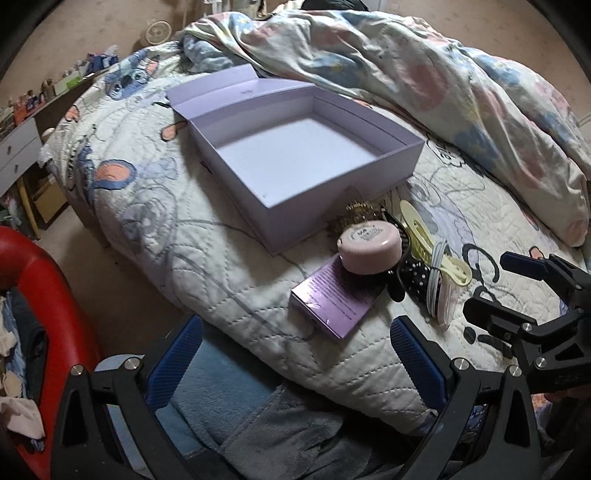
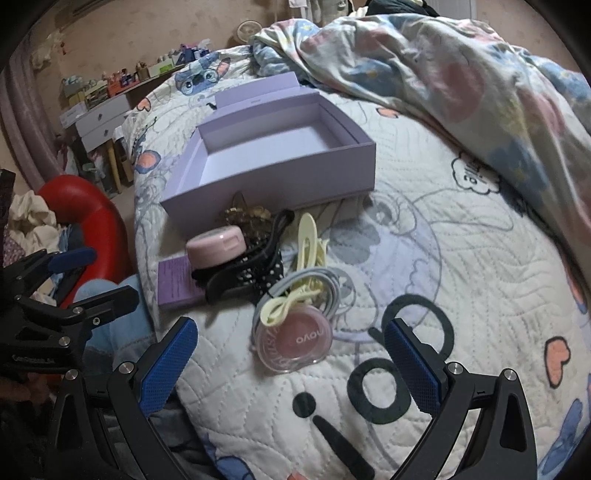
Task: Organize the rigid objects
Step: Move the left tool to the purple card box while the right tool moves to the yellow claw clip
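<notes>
My right gripper [image 2: 290, 363] and left gripper [image 1: 295, 354] both have jaws spread, empty. Between the right jaws lies one clear compact [image 2: 291, 341], a yellow clip [image 2: 310, 236] overlapping it; lifting could drag the clip. One pink jar [image 1: 369, 246], one purple carton [image 1: 334, 299], one empty lilac box [image 1: 295, 158] wait on the bed [image 2: 461, 288].

We see home bedroom. Bed with cartoon-print quilt [image 1: 155, 229] fills both views; rumpled floral duvet [image 1: 424, 81] heaped at far side. Beyond bed we spot carpeted floor [image 1: 92, 33], white drawer desk [image 2: 99, 123] cluttered with small items, small fan [image 1: 158, 32] by wall, clothes pile [image 2: 31, 218] beside red chair [image 2: 92, 218].
</notes>
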Demonstrator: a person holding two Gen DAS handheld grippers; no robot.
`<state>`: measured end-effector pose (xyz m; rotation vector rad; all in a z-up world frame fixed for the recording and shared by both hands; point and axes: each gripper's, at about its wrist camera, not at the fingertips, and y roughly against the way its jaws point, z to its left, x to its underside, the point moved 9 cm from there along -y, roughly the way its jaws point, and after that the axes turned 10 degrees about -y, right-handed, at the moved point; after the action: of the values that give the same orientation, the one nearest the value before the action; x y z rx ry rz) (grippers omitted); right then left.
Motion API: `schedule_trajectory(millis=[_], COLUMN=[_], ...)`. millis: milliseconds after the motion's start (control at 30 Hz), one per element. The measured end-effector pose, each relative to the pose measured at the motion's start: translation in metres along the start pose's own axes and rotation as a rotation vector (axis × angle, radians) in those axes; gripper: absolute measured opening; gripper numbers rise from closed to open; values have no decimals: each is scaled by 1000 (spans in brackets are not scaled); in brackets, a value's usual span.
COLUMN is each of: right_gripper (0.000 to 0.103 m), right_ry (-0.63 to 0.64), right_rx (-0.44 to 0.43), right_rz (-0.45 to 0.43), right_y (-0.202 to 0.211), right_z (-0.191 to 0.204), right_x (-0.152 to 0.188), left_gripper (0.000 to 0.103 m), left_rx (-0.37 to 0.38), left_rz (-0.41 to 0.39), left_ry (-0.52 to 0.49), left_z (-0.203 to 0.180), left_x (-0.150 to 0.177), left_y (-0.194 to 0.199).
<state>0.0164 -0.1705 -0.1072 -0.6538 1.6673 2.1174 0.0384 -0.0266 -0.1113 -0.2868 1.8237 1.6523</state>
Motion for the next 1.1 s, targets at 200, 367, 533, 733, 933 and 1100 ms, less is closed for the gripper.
schedule_trajectory(millis=[200,367,533,733,933,1100], right_gripper=[103,103,103,103,103,103], right_ry=[-2,-24,-42,-17,14,18], right_rx=[-8,-11,-26,-50,-70,-111], right_rz=[17,30,45,30,24,19], right_y=[-8,-14,-19,-21,-25,-27], right_z=[-8,-16,-20,-15,-6,4], right_x=[6,6,4,-6,-15,-23], left_gripper=[103,103,102,92,65,60], left_rx=[55,85,147,130,163,153], left_rz=[22,45,68,46,8,-3], left_ry=[-47,-119,-149,-208,-246,-261], left_z=[-4,-7,-13,-18,-30,-34], left_x=[-1,-5,-5,-8,-6,-3], left_y=[-22,-46,-61,-65,-58,-50])
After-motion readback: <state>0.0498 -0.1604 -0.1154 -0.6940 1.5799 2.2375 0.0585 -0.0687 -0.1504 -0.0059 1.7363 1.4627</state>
